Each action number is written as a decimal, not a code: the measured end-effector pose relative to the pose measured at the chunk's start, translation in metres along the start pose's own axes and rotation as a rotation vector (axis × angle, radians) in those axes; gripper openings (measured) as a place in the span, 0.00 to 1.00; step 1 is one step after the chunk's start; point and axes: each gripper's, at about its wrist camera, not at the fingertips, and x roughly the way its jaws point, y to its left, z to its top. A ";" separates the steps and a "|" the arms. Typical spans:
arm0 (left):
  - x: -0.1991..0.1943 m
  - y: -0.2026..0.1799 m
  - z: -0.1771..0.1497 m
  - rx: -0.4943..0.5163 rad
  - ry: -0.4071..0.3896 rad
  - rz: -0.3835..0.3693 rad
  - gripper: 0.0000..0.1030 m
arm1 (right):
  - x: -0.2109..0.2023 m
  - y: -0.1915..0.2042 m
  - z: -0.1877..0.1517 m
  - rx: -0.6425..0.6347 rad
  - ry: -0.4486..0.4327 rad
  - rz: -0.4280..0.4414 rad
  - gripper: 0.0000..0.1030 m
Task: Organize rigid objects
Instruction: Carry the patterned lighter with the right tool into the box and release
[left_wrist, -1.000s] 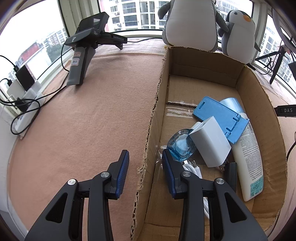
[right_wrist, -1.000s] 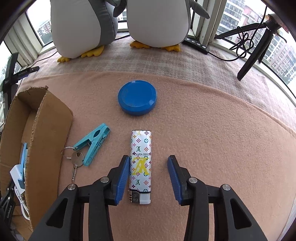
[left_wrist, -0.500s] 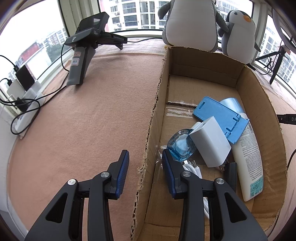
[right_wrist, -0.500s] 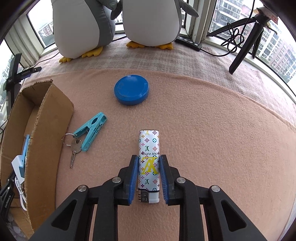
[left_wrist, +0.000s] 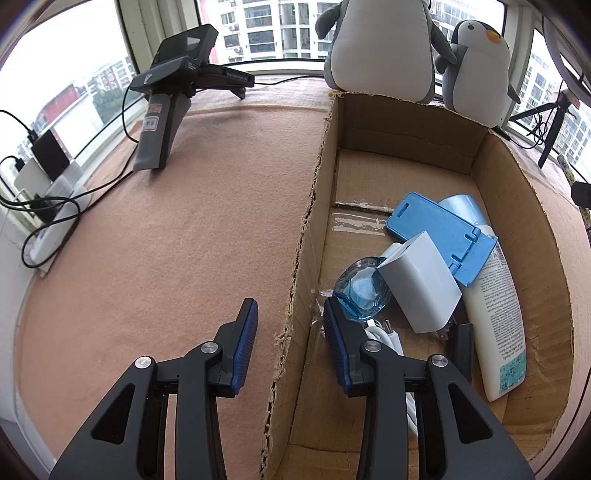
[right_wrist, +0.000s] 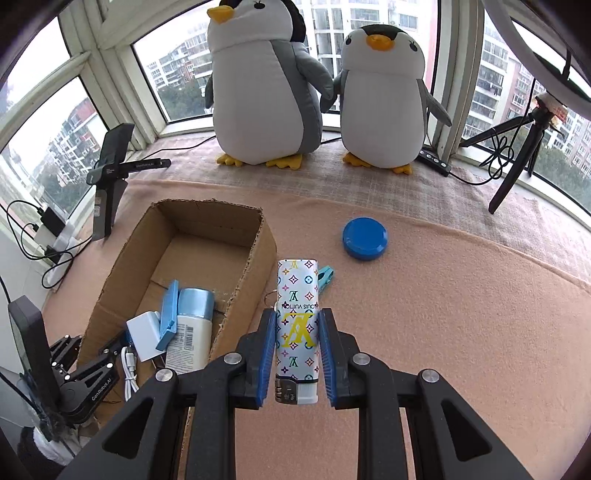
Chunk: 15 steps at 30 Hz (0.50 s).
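The right claw (right_wrist: 297, 354) pinches a lighter (right_wrist: 297, 325) printed "LOUIS VUITTON" with a yellow LV, lifted above the bench (right_wrist: 443, 314). The left claw (left_wrist: 290, 343) is spread, straddling the near wall of the cardboard box (left_wrist: 306, 229). Just ahead of it lie a white charger (left_wrist: 421, 282), a blue stand (left_wrist: 443, 230) and a bottle (left_wrist: 495, 306). Beyond the right claw sits a blue lid (right_wrist: 365, 239); leftward, a handle reads "GenRobot.AI" (right_wrist: 99, 387).

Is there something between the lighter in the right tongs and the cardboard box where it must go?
Only the box's own near wall. The right tongs hold the lighter just right of the cardboard box, whose top is open.
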 end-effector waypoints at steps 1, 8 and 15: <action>0.000 0.000 0.000 0.000 0.000 0.000 0.35 | -0.001 0.008 0.001 -0.014 -0.003 0.012 0.20; 0.000 0.000 0.000 0.001 -0.001 0.000 0.35 | 0.002 0.055 0.000 -0.094 0.001 0.076 0.20; 0.000 0.000 0.000 0.001 0.000 0.000 0.35 | 0.016 0.085 -0.005 -0.144 0.033 0.091 0.20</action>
